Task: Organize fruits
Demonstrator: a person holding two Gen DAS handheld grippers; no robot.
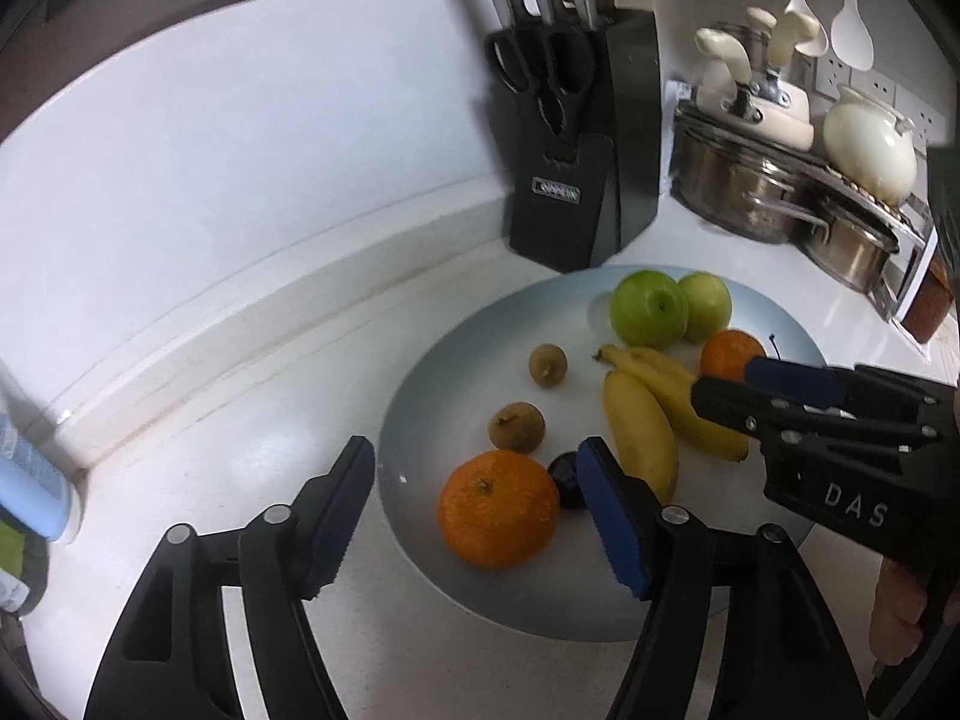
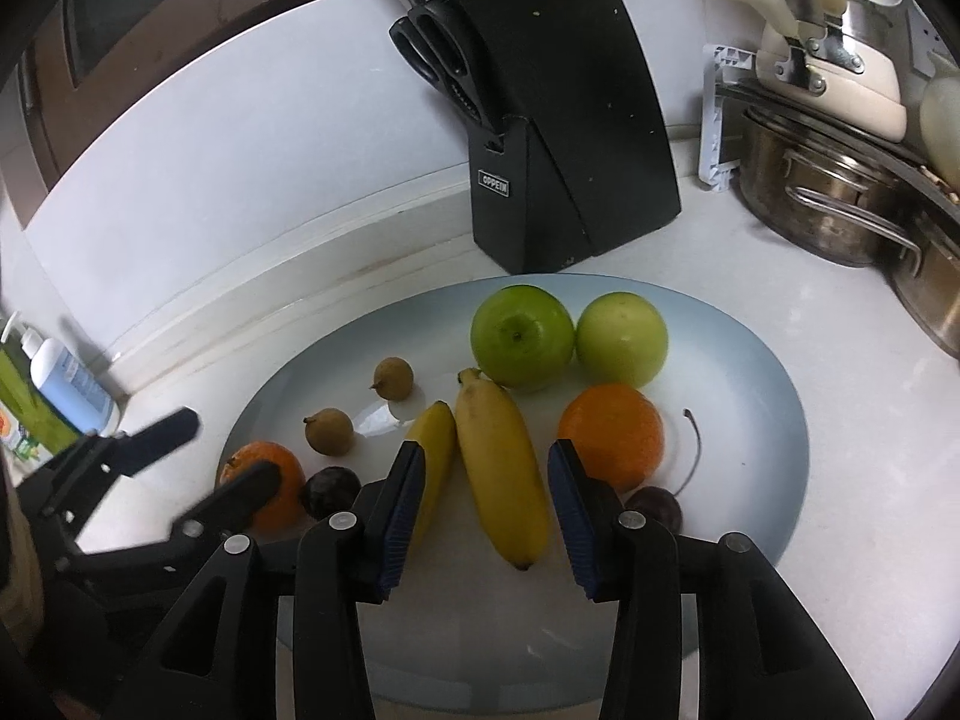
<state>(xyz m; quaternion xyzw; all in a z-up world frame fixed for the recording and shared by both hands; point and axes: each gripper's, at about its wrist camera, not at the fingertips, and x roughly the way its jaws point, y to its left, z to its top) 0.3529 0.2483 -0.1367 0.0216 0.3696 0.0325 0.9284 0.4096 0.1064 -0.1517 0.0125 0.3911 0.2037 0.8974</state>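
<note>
A pale blue plate (image 1: pixel 420 402) (image 2: pixel 750 384) holds two green apples (image 2: pixel 522 336), two bananas (image 2: pixel 504 468), two oranges, two small brown fruits (image 1: pixel 516 426) and dark cherries (image 2: pixel 330 492). My left gripper (image 1: pixel 480 474) is open, its blue pads on either side of the near orange (image 1: pixel 498 507) with a gap on the left. My right gripper (image 2: pixel 486 456) is open astride the larger banana, neither pad pressing it. The second orange (image 2: pixel 612 432) lies just beyond its right finger. Each gripper shows in the other's view.
A black knife block (image 1: pixel 570 180) (image 2: pixel 558 138) stands behind the plate against the white backsplash. Steel pots (image 1: pixel 750 192) and cream crockery (image 1: pixel 870 144) crowd the right. A blue-white bottle (image 2: pixel 66 384) stands at the far left. A hand (image 1: pixel 900 618) holds the right gripper.
</note>
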